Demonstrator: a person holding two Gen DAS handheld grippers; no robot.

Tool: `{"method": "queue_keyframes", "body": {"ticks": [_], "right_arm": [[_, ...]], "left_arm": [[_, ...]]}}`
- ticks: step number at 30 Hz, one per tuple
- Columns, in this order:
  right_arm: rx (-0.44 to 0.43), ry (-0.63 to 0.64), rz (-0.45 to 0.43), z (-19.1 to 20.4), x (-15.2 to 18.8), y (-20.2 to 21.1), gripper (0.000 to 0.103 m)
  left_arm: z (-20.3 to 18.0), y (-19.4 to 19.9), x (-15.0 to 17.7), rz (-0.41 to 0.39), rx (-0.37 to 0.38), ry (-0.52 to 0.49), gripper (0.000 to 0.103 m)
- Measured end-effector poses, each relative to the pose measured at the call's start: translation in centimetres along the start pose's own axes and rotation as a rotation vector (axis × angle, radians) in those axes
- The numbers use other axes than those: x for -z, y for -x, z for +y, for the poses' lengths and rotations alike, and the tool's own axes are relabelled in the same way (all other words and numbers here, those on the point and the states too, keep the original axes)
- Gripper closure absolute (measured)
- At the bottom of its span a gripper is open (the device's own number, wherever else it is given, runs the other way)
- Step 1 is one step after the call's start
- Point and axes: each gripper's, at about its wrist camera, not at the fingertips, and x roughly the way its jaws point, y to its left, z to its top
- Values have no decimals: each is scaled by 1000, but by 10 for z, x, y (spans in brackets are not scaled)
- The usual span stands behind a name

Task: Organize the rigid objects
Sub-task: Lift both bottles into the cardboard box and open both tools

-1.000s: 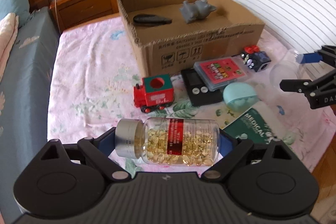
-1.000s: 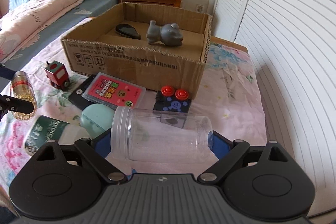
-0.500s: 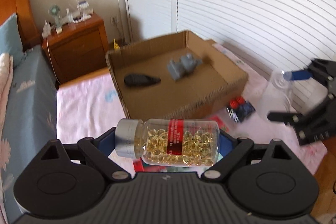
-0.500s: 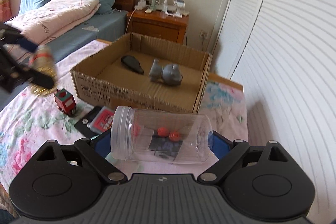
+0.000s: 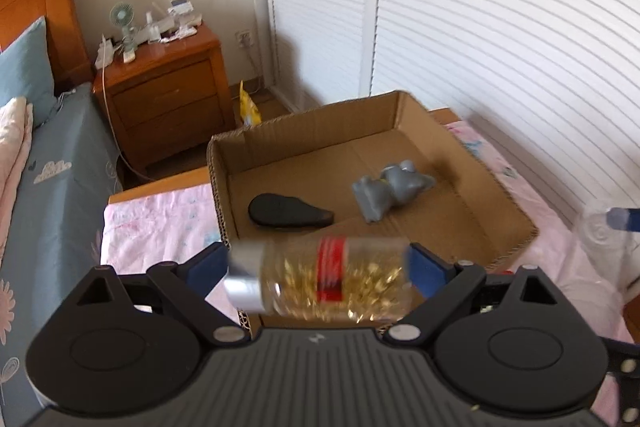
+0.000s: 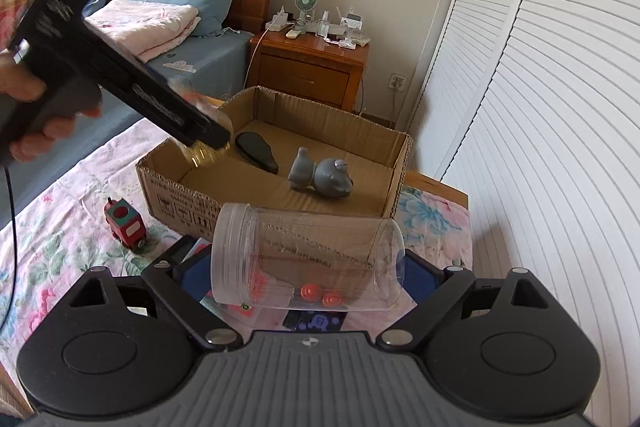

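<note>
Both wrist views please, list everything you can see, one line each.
cardboard box: 1, brown, on the flowered bedspread
animal figure: 1, grey, inside the box
flat oval object: 1, black, inside the box
capsule bottle: 1, gold capsules, red label, blurred, between the left pads above the box
jar: 1, clear, empty, gripped end to end
toy train: 1, red, left of the box
button cube: 1, dark, under the jar
nightstand: 1, wooden, behind the box
fan: 1, green, on the nightstand
left gripper: 1, black, jaws just opened further
right gripper: 1, black, holding the jar
hand: 1, on the left gripper's handle
</note>
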Motion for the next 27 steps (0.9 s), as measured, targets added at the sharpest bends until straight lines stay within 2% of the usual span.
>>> {"method": "queue_keyframes", "body": {"ticks": [5, 10, 15, 27], "right_arm": [[-4, -5, 1, 0, -8, -4, 8], [-12, -6, -3, 2, -17, -8, 8], [-14, -8, 1, 1, -30, -16, 8], [30, -37, 75, -10, -69, -73, 8]], "left_arm": [[9, 5, 11, 0, -21, 12, 8], [11, 28, 29, -29, -21, -4, 7], [15, 52, 56, -43, -1, 31, 5], [6, 97, 114, -127, -71, 55, 5]]}}
